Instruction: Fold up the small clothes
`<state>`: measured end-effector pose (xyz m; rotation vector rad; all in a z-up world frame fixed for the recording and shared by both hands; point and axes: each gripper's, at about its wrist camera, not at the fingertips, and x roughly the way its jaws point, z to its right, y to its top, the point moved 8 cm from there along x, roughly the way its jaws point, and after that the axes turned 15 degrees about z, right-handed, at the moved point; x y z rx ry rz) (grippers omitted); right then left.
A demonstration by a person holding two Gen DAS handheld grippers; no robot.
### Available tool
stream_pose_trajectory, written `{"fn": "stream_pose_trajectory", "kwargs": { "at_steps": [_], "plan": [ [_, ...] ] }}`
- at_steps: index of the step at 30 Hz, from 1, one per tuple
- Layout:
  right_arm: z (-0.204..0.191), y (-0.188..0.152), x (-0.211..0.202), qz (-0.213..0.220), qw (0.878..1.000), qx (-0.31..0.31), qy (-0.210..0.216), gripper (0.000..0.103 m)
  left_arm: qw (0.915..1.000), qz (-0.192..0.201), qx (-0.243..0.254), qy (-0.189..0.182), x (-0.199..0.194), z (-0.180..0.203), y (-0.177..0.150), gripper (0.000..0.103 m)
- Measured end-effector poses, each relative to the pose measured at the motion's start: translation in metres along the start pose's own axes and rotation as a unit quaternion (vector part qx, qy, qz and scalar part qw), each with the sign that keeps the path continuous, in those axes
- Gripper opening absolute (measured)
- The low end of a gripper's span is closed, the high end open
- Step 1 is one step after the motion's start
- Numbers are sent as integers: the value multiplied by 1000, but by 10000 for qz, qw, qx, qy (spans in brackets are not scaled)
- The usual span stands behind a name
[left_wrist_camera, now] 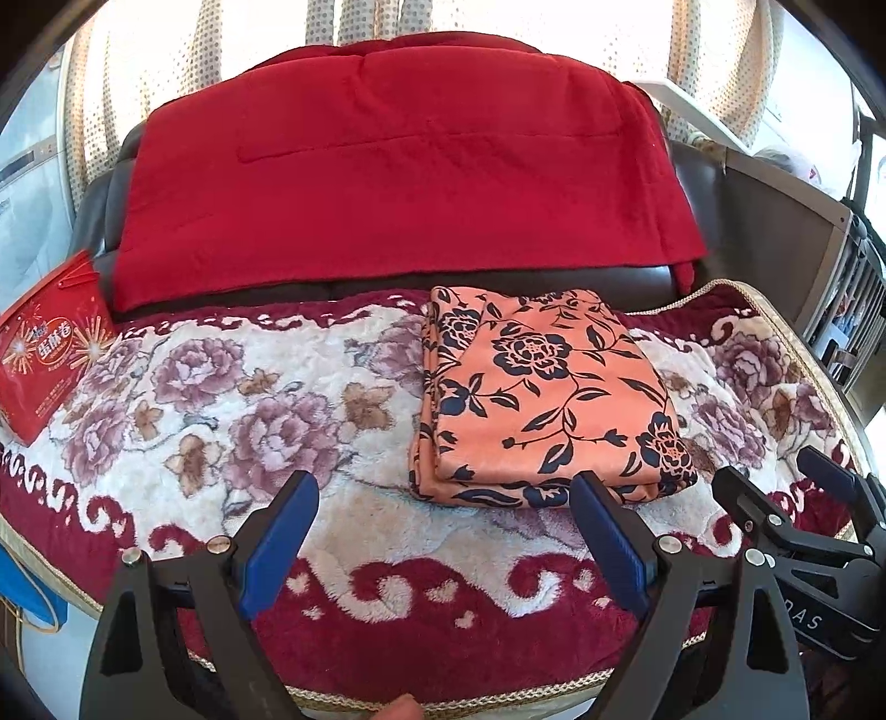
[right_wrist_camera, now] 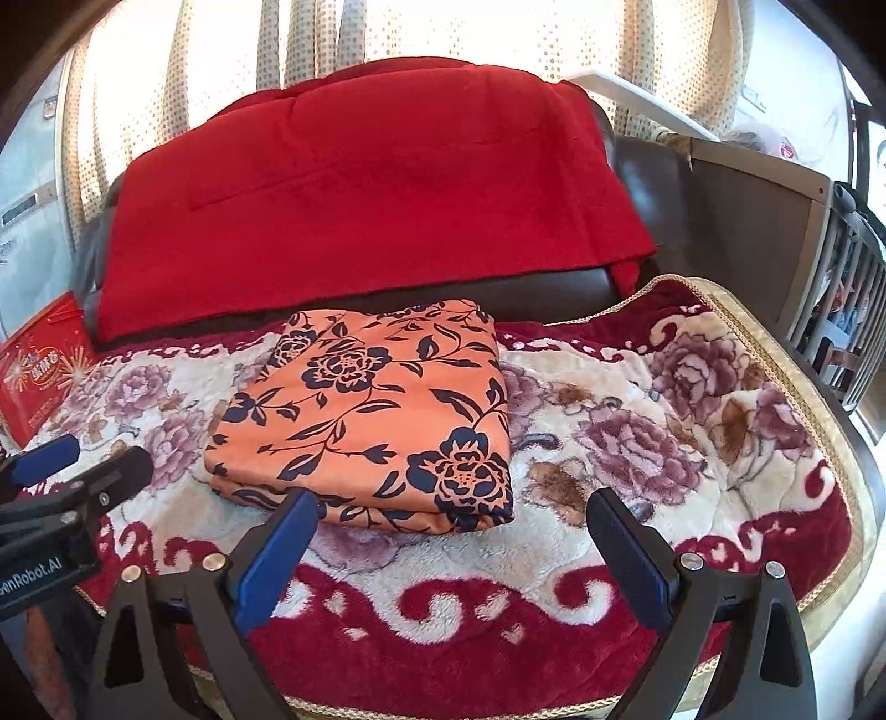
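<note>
An orange cloth with dark blue flowers (left_wrist_camera: 545, 393) lies folded into a neat rectangle on a plush flowered blanket (left_wrist_camera: 221, 399). My left gripper (left_wrist_camera: 443, 487) hovers open just in front of the cloth's near-left corner, nothing between its blue pads. In the right wrist view the same folded cloth (right_wrist_camera: 376, 410) lies ahead, and my right gripper (right_wrist_camera: 454, 512) stands open before its near edge, empty. The right gripper (left_wrist_camera: 786, 482) also shows at the left view's right side, and the left gripper (right_wrist_camera: 83, 459) at the right view's left side.
A red quilt (left_wrist_camera: 398, 171) drapes over a dark leather sofa back (left_wrist_camera: 692, 183) behind the blanket. A red printed box (left_wrist_camera: 50, 343) stands at the blanket's far left. A slatted crib or rack (right_wrist_camera: 847, 310) stands to the right, and dotted curtains (right_wrist_camera: 387, 39) hang behind.
</note>
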<state>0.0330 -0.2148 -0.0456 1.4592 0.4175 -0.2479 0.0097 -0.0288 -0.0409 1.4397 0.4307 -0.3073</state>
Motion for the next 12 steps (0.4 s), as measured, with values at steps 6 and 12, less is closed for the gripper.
{"fn": "stream_pose_trajectory", "kwargs": {
  "at_steps": [6, 12],
  "plan": [
    [-4, 1, 9, -65, 10000, -47, 21, 99, 9999, -30, 74, -136, 7, 4, 3, 92],
    [-8, 0, 19, -116, 9999, -81, 22, 99, 9995, 71, 133, -260, 15, 8, 13, 99]
  ]
}}
